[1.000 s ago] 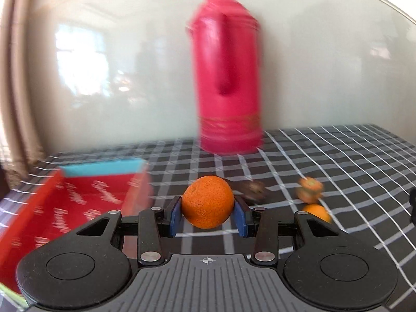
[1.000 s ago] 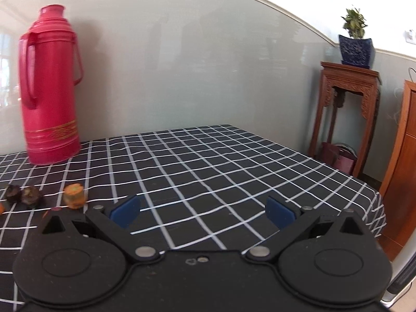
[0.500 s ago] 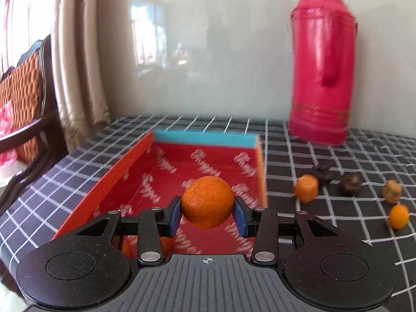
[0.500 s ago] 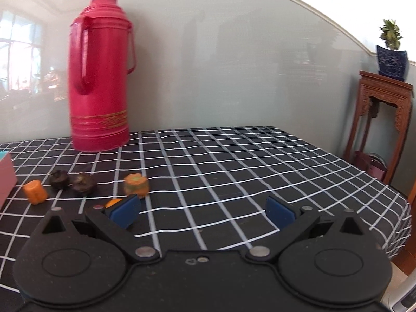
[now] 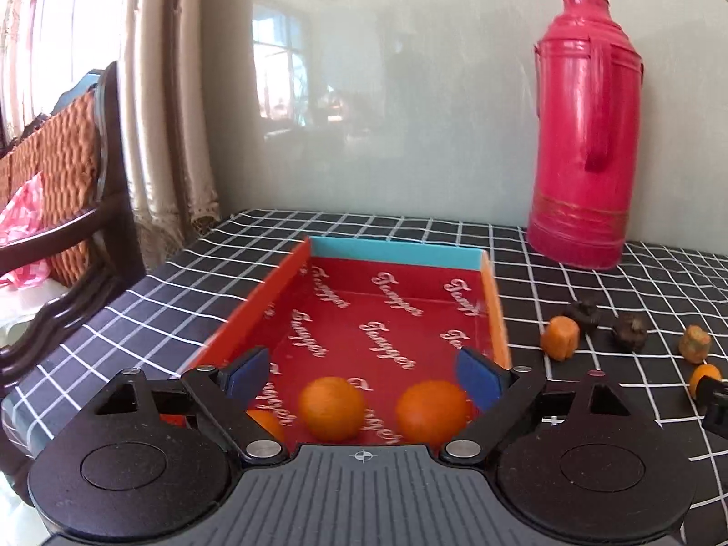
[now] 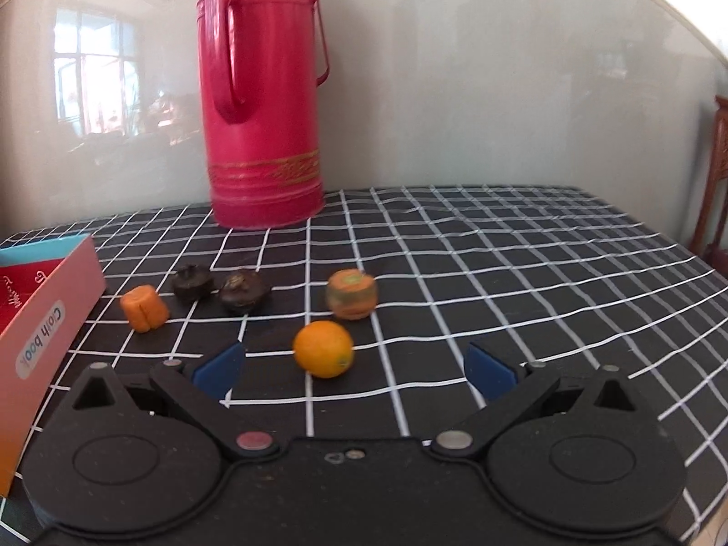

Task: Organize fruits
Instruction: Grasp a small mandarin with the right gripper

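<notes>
My left gripper (image 5: pixel 361 371) is open and empty above the near end of a red box (image 5: pixel 400 259). Two oranges (image 5: pixel 332 407) (image 5: pixel 430 412) lie in the box below it, and a third (image 5: pixel 268 423) is partly hidden behind the left finger. My right gripper (image 6: pixel 355 366) is open, with a small orange (image 6: pixel 324 348) on the cloth between its fingers, closer to the left one. Beyond it lie an orange-green fruit (image 6: pixel 351 294), two dark fruits (image 6: pixel 192 282) (image 6: pixel 242 292) and an orange piece (image 6: pixel 144 308).
A tall red thermos (image 6: pixel 261 91) stands at the back against the wall. The box's pink side (image 6: pixel 43 323) is at the left of the right wrist view. A wooden chair (image 5: pixel 68 191) stands beyond the table's left edge. The checked tablecloth (image 6: pixel 523 273) extends right.
My left gripper opened and let the orange fall into the box. My right gripper swung left toward the loose fruits, and the small orange now sits between its fingers.
</notes>
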The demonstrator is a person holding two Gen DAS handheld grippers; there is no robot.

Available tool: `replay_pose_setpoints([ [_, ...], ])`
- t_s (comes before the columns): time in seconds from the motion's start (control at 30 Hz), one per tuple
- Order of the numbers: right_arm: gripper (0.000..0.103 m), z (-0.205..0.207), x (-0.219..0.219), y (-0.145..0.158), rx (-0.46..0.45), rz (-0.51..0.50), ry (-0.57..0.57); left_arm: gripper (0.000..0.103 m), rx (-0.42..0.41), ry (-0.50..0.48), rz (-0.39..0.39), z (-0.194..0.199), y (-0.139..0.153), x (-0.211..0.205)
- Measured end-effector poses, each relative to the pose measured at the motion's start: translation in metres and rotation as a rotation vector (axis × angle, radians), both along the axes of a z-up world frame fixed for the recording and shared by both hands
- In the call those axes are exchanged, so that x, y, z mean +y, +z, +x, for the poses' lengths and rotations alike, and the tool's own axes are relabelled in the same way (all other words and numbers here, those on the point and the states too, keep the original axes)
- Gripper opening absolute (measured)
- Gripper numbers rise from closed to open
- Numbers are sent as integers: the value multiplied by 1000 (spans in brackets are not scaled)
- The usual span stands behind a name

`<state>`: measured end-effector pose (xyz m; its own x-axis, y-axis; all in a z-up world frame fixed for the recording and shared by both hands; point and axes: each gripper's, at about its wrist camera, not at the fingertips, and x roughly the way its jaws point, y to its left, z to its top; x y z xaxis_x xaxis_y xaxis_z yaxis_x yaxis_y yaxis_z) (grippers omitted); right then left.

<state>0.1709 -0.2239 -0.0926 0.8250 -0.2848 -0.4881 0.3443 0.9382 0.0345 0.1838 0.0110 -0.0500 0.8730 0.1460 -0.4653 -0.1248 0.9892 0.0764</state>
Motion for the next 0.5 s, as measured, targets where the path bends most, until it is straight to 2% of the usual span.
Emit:
replay_pose_setpoints([
  [0.1,88,9,-6,-2,13,55,18,90,-25,33,-7,-5,5,15],
  [0.17,76,14,-11,-3,21,90,18,90,-37,62,-24,-7,8,29],
  [0.3,70,24,-14,-5,47,117,10,91,-44,121,-28,-11,7,50],
  [0.33,66,26,-14,-5,50,115,13,91,-45,133,-28,-11,7,55],
  [0.4,51,29,-11,-6,58,105,23,91,-46,152,-23,-13,7,65],
  [0.43,39,31,-9,-7,66,100,29,91,-47,163,-23,-14,6,69],
  [0.5,27,31,-5,-6,66,72,25,91,-47,182,-25,-15,6,78],
])
